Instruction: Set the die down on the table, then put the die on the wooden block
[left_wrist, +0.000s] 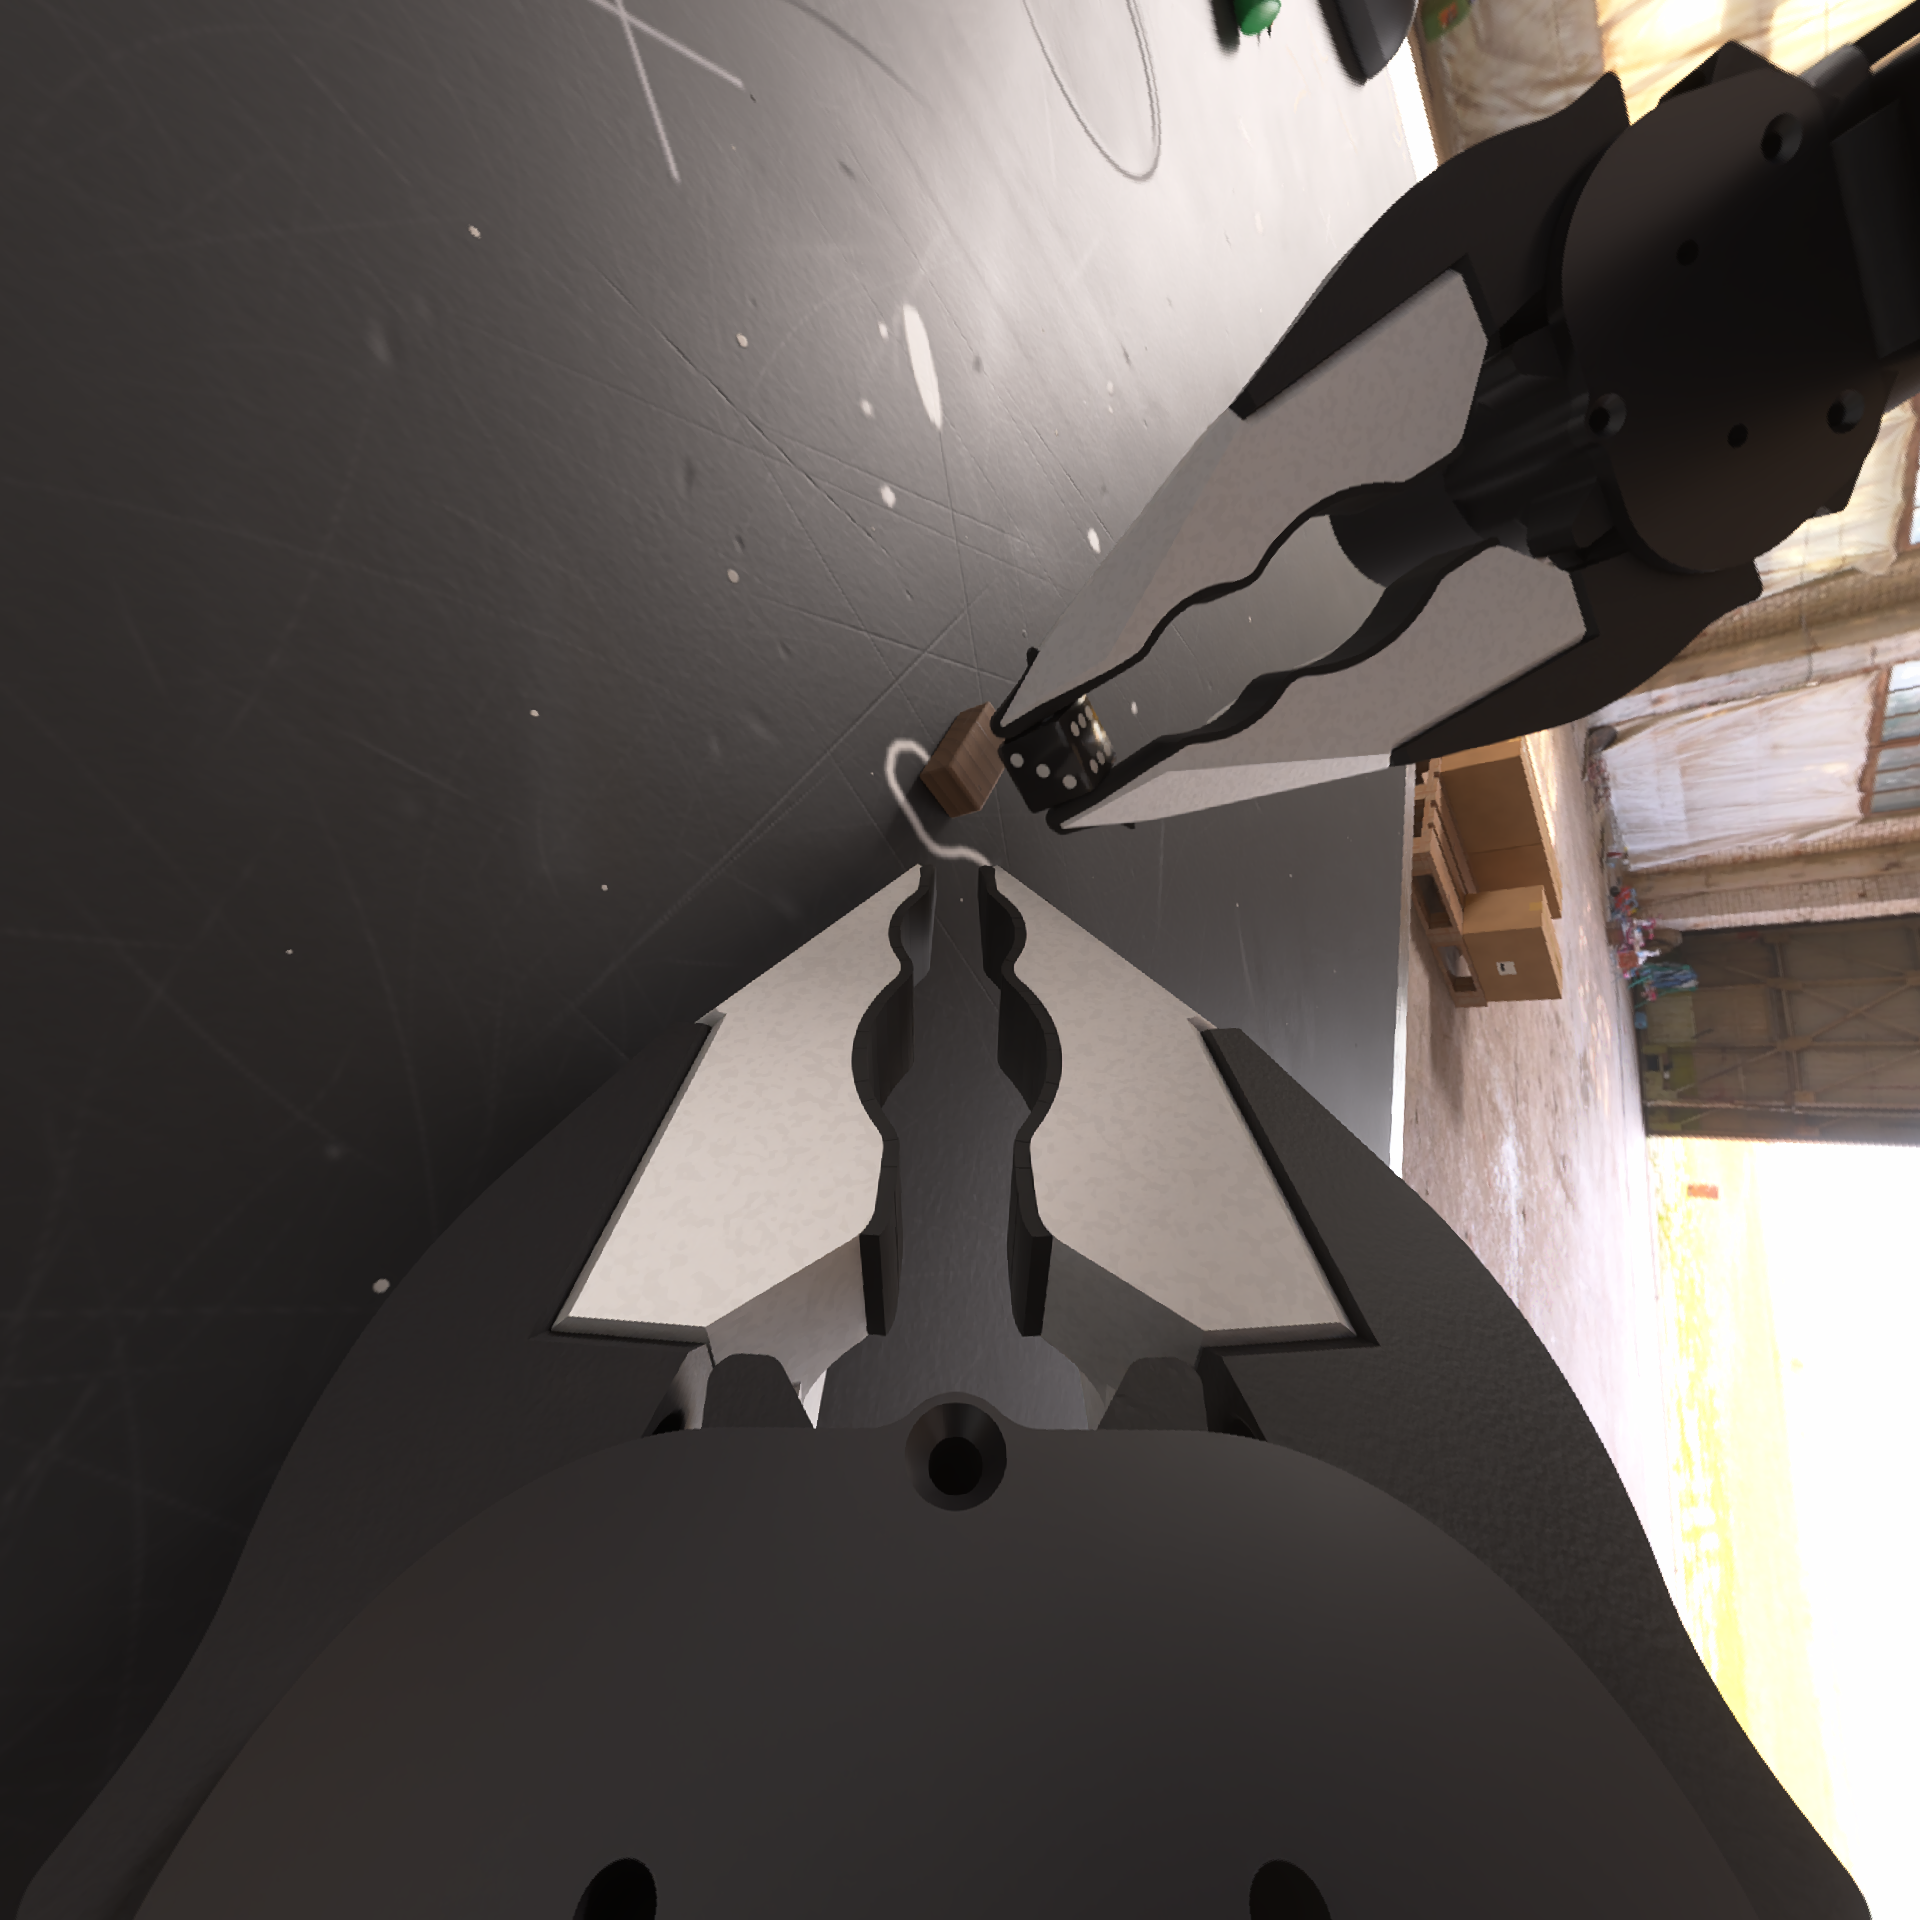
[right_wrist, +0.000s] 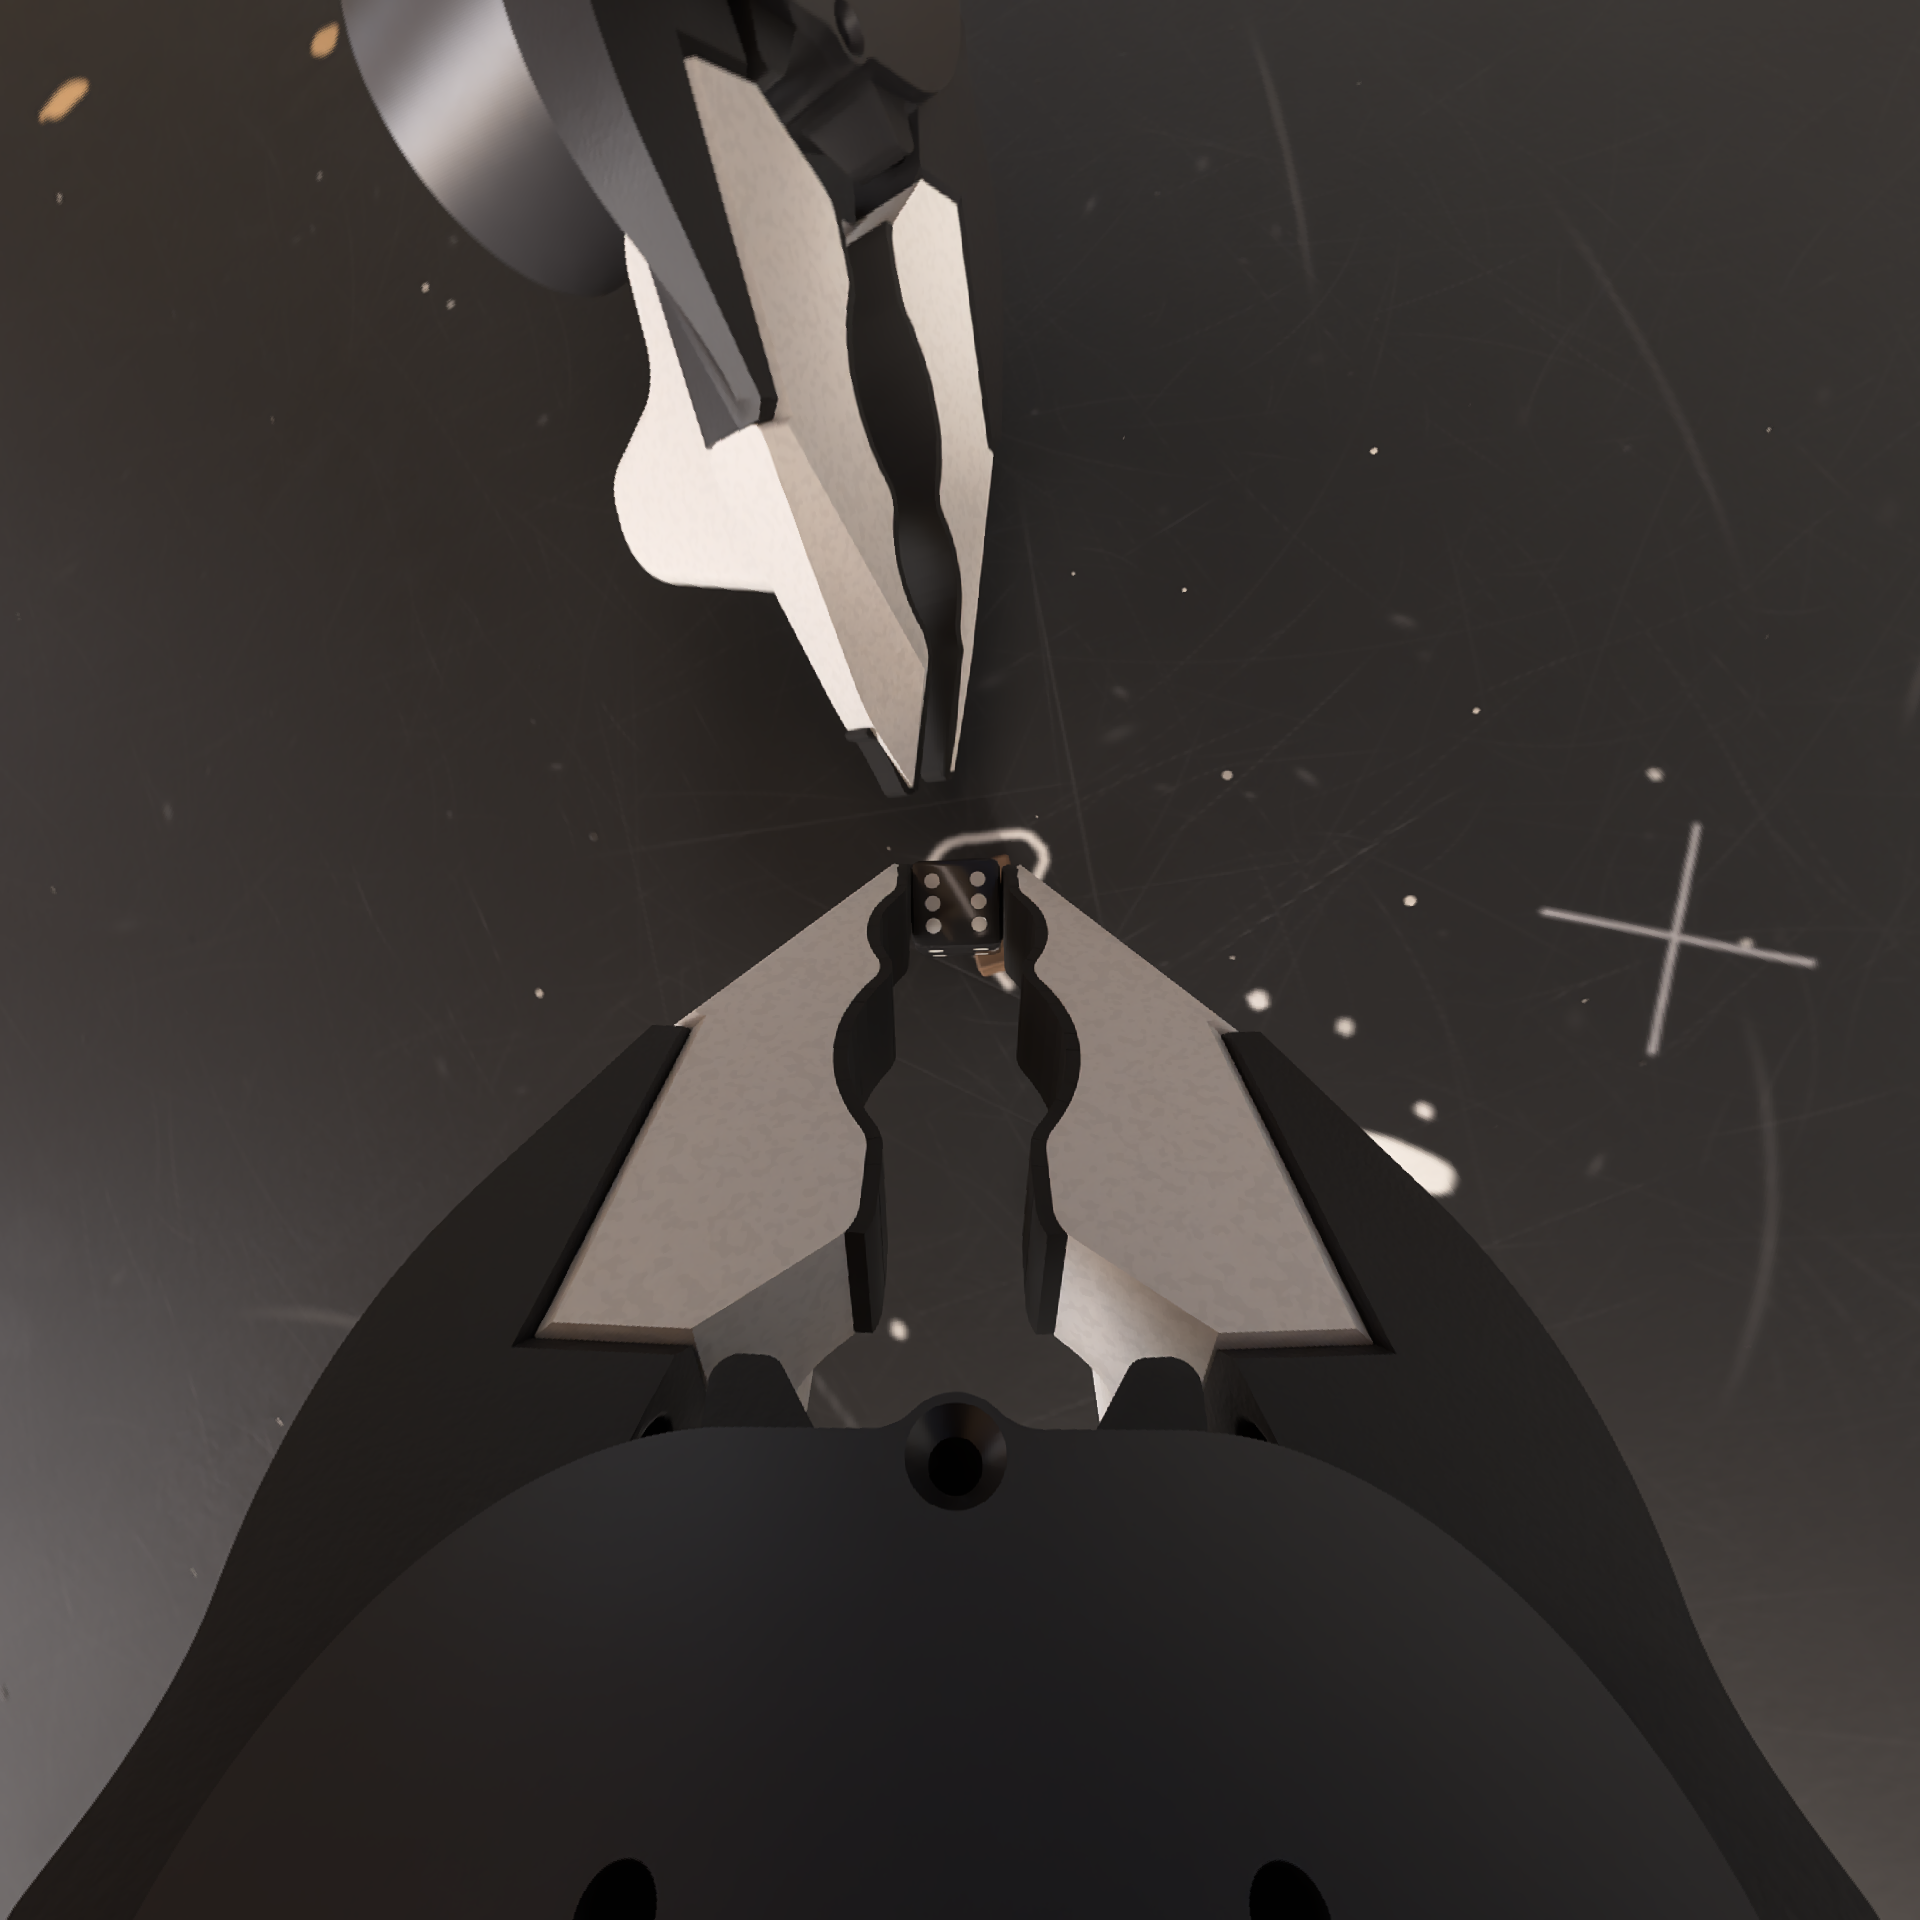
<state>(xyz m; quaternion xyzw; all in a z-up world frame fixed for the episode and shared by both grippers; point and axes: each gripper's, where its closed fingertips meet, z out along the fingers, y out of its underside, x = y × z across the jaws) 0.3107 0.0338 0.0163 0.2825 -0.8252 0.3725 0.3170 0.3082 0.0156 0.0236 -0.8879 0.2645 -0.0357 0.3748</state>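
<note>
A black die (left_wrist: 1055, 764) with white pips is pinched between the fingertips of my right gripper (left_wrist: 1037, 771). It sits against the top face of a small wooden block (left_wrist: 961, 771) that stands on the dark table (left_wrist: 520, 623). I cannot tell whether it rests on the block or hovers just over it. In the right wrist view the die (right_wrist: 954, 904) fills my right gripper (right_wrist: 956, 878), and the block (right_wrist: 992, 964) peeks out beneath it. My left gripper (left_wrist: 956, 873) is empty, its tips almost together, a short way from the block; it also shows in the right wrist view (right_wrist: 920, 784).
A white chalk squiggle (left_wrist: 904, 769) loops round the block. A chalk cross (right_wrist: 1673, 935) lies to the right. The table's edge (left_wrist: 1397, 935) runs close by, with cardboard boxes (left_wrist: 1496, 883) on the floor beyond. A green thing (left_wrist: 1257, 12) and a dark thing (left_wrist: 1371, 31) stand far off.
</note>
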